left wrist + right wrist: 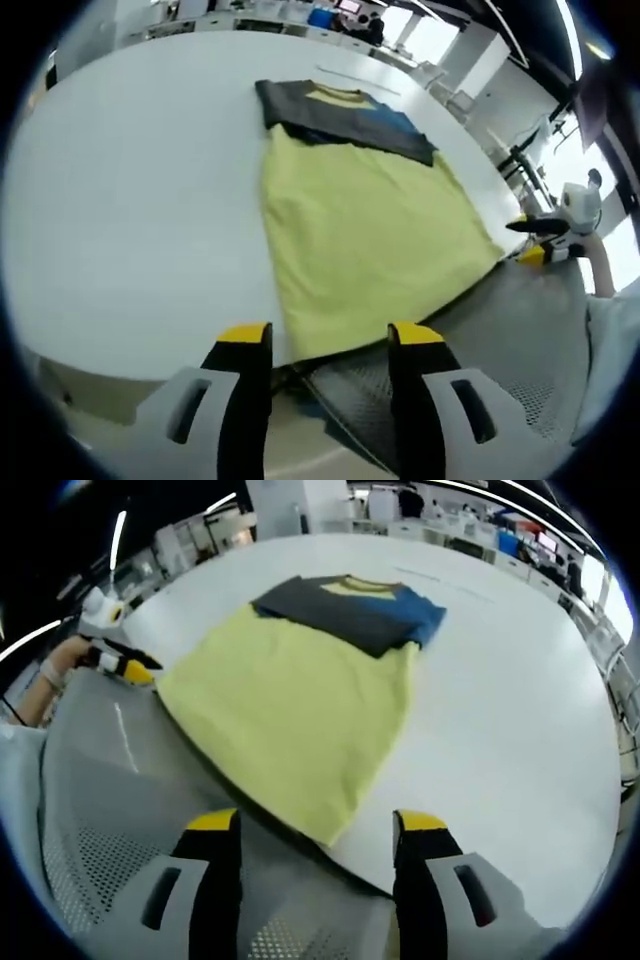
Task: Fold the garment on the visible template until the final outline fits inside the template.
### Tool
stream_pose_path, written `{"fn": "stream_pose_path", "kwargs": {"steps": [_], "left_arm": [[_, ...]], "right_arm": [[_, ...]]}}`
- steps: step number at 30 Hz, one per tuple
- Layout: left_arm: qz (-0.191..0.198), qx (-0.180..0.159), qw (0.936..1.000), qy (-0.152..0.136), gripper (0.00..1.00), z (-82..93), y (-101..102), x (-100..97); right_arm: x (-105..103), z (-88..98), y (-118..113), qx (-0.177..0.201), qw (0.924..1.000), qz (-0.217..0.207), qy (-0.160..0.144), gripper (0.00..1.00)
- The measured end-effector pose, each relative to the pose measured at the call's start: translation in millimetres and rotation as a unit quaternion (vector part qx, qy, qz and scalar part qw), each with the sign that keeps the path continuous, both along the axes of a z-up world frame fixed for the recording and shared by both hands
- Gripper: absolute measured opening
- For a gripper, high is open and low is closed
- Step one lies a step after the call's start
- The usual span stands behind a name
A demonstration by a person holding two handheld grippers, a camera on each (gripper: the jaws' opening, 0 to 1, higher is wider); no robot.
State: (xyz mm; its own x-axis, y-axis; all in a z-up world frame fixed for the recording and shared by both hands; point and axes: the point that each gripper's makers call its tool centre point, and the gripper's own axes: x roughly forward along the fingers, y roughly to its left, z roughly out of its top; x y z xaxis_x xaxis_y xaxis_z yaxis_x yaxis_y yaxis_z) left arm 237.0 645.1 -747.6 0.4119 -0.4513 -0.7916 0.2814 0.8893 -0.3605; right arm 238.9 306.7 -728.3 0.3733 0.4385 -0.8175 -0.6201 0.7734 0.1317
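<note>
shirt (365, 240) lies flat, soft yellow knit, possibly grey-blue sleeves folded across.

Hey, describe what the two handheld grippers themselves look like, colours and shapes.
The left gripper has two black jaws with yellow tips, rising from light grey moulded bases with slotted cutouts. The right gripper is built the same way: black jaws, yellow tips, grey slotted bases. Seen from the side, it has a white body.
</note>
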Motion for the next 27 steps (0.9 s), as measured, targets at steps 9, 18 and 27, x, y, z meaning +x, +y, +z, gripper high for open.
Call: {"fn": "stream_pose_path", "kwargs": {"steps": [9, 18, 27], "left_arm": [[0.001, -0.003, 0.9997, 0.024, 0.32, -2.1, -0.3, -4.0], [0.015, 0.0, 0.9989, 0.045, 0.24, -3.2, -1.9, -9.5], [0.013, 0.019, 0.9982, 0.055, 0.26, -7.5, -0.6, -10.8]], "right_arm": [[-3.8, -7.9, -1.7, -0.006, 0.9997, 0.008, 0.02, 0.55], [-4.3, -10.2, -2.4, -0.007, 0.9996, 0.005, 0.026, 0.5], [-4.5, -12.4, -3.8, -0.007, 0.9995, 0.003, 0.031, 0.5]]}}
